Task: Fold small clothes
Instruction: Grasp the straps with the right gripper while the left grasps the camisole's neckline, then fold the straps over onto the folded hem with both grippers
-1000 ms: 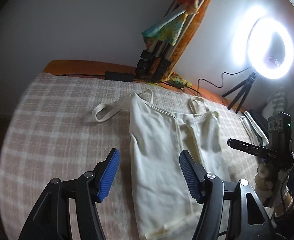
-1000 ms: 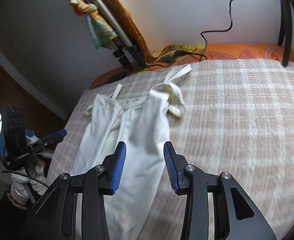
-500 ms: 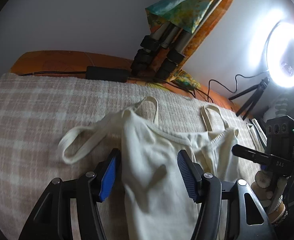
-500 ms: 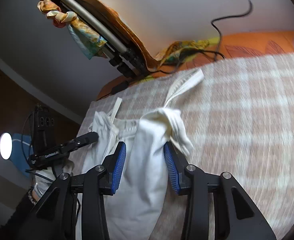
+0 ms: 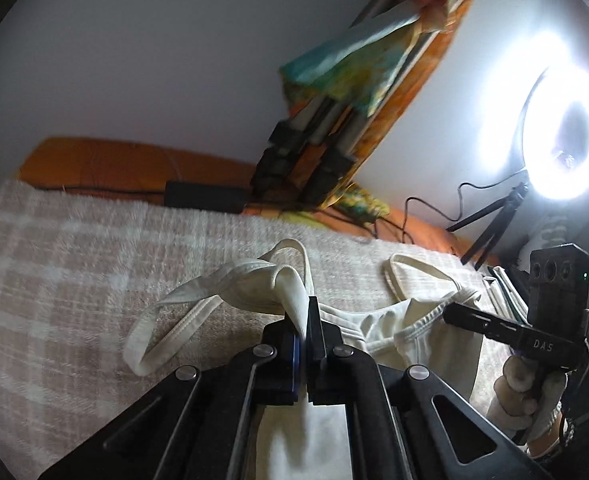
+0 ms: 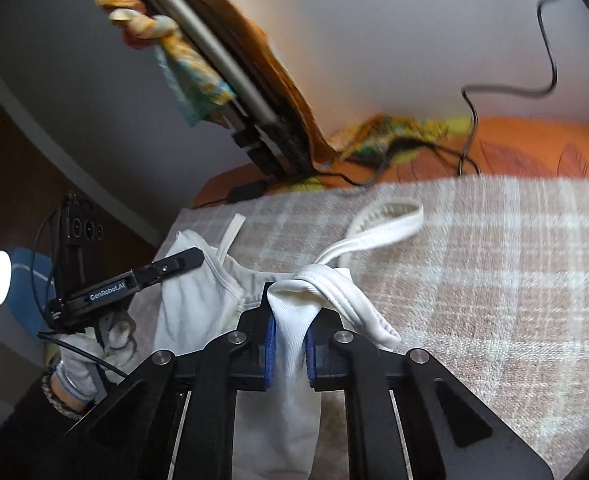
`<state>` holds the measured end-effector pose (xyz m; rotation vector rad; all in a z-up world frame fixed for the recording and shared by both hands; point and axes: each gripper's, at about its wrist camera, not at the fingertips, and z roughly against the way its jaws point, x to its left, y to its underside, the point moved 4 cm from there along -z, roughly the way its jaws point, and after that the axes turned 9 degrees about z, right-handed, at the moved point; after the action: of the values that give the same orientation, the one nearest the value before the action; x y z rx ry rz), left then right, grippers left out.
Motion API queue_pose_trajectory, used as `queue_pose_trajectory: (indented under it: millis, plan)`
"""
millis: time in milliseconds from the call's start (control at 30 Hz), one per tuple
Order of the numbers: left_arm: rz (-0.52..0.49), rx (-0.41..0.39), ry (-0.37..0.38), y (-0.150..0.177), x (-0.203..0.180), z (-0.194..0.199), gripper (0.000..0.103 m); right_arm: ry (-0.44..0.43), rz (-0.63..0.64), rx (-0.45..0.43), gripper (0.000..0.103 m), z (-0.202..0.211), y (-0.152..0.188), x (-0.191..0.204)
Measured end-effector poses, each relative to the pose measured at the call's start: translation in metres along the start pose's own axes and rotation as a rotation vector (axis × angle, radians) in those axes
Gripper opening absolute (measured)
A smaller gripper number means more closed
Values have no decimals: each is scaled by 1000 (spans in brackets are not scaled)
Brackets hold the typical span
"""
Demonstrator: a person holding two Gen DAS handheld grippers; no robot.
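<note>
Ribbed cream garment [image 5: 378, 328] (bunched, pinched)

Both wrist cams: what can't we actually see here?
- Top hem: left view, cut off by the bottom edge, behind the left gripper.
- Top's lower half: right view, hidden behind the right gripper.
- Ring light: left view, centre washed out by glare.
- Tripod: right view, blurred.

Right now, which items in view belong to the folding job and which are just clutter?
Job:
- cream ribbed strappy top
- left gripper, shut on it
- right gripper, shut on it
- checked beige blanket

Clutter:
- lit ring light
- folded tripod
- black cable
</note>
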<state>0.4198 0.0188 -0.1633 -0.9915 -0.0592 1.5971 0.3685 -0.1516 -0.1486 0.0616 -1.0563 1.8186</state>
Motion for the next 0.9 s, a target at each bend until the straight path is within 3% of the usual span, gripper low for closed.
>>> queue_pose_trajectory:
  millis: [200,433,733,900]
  plan:
    - [-25,-35,13,8,-11,36,0,26,71,-37,10,31,-3,27]
    - [-62,-50,13,40,-30,87,0,47,117,-49,10,69,8,62]
    - [-70,-47,10,99,-43,144,0,91,191,-4,10,94,62,112]
    - [-103,-13,-42,137,-47,155,0,118,204,11,10,99,100,125]
